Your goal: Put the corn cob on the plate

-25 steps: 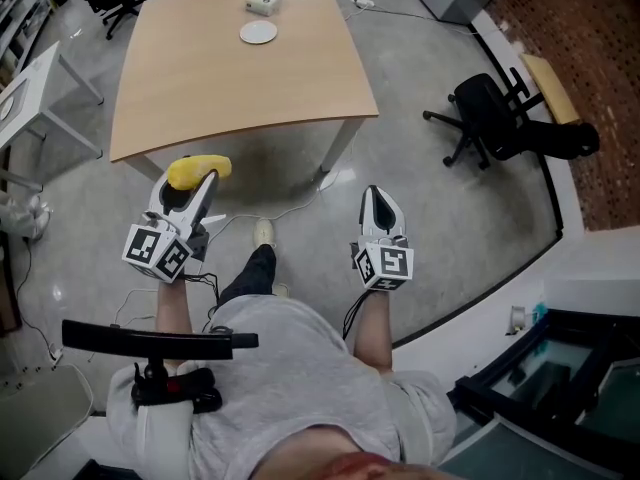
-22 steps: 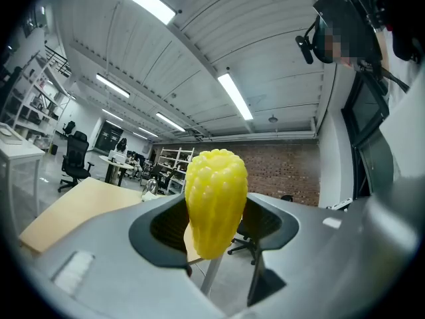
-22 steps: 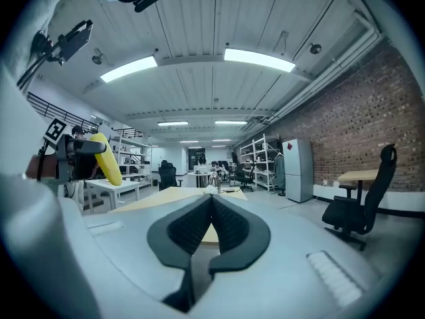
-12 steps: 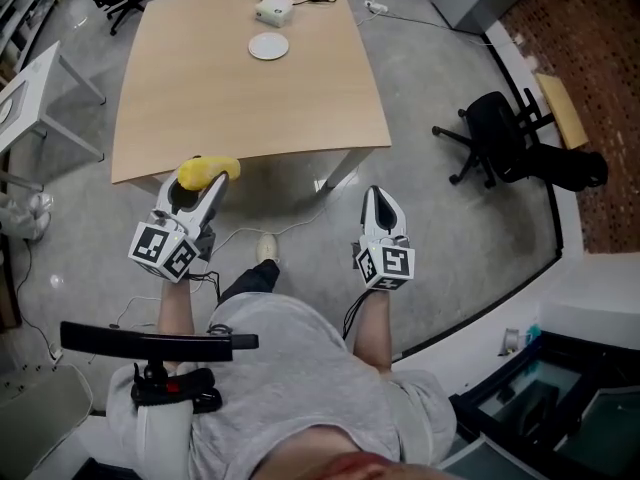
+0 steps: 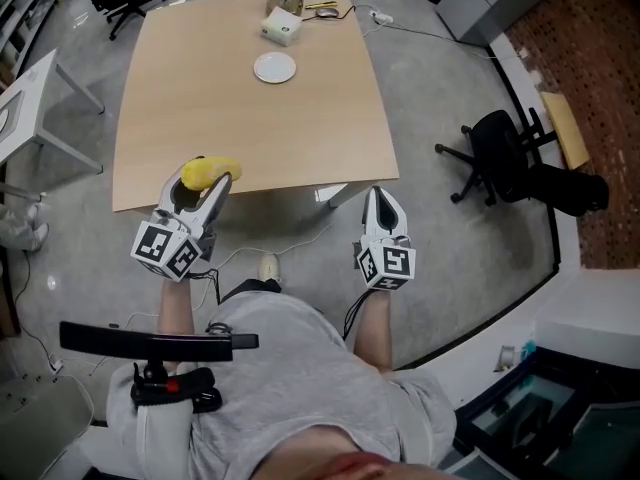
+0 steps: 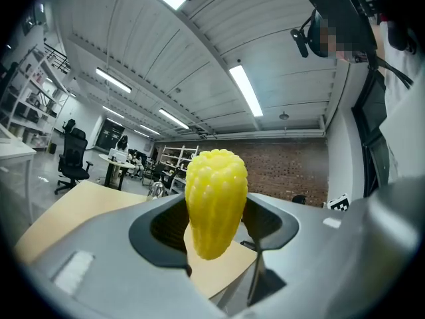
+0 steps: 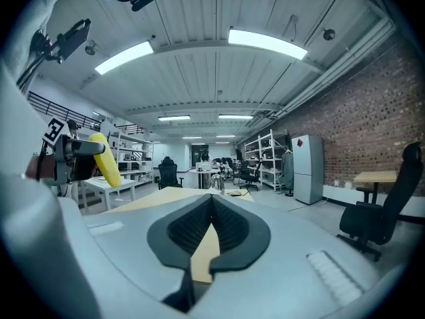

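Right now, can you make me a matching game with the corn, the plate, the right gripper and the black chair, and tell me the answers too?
Things:
1. corn cob
2. plate
3. right gripper
4. office chair

Places or states:
A. on the floor, off to the side of the table
B. jaws shut, nothing between them
C. clamped in the left gripper
D. on the far part of the table

Pairs: 1-C, 2-D, 3-B, 4-A
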The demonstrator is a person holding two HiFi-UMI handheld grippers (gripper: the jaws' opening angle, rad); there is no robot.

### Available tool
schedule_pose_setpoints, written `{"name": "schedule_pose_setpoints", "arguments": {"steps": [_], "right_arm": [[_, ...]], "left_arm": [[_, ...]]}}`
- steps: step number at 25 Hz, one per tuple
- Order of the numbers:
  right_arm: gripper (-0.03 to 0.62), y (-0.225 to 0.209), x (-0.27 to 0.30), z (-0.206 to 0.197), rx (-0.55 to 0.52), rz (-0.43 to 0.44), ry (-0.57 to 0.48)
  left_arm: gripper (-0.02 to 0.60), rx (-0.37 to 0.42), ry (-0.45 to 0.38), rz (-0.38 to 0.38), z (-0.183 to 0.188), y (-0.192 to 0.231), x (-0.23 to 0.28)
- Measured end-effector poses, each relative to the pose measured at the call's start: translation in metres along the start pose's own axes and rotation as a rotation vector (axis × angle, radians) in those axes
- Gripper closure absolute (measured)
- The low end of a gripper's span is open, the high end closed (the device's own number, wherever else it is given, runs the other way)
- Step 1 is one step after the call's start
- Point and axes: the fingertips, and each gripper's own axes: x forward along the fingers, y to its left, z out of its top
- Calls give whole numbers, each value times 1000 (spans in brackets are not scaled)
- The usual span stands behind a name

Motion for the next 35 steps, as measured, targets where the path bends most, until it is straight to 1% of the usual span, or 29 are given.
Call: {"name": "schedule_pose_setpoints", "arguments": {"steps": [7,12,19,26,31,35], "right_arm": [[588,2,47,5,7,-14,-1],[588,-3,65,8,15,-16,-1],[588,-13,94,11,17,-14,-8],[588,-37,144,17,15,-6,-17],[588,-60,190,24,14,2,-17],[588,-71,226,20,20,19,8]], "left_arm": [[308,-9,-8,-3,6,44,30],[308,-11,-31,-2,4,61,41],[308,-11,-32,19,5,79,61],[308,10,-30,23,5,103,111],[308,8,-32,35,8,123,153],[308,-5,-11,46,3,141,185]]}}
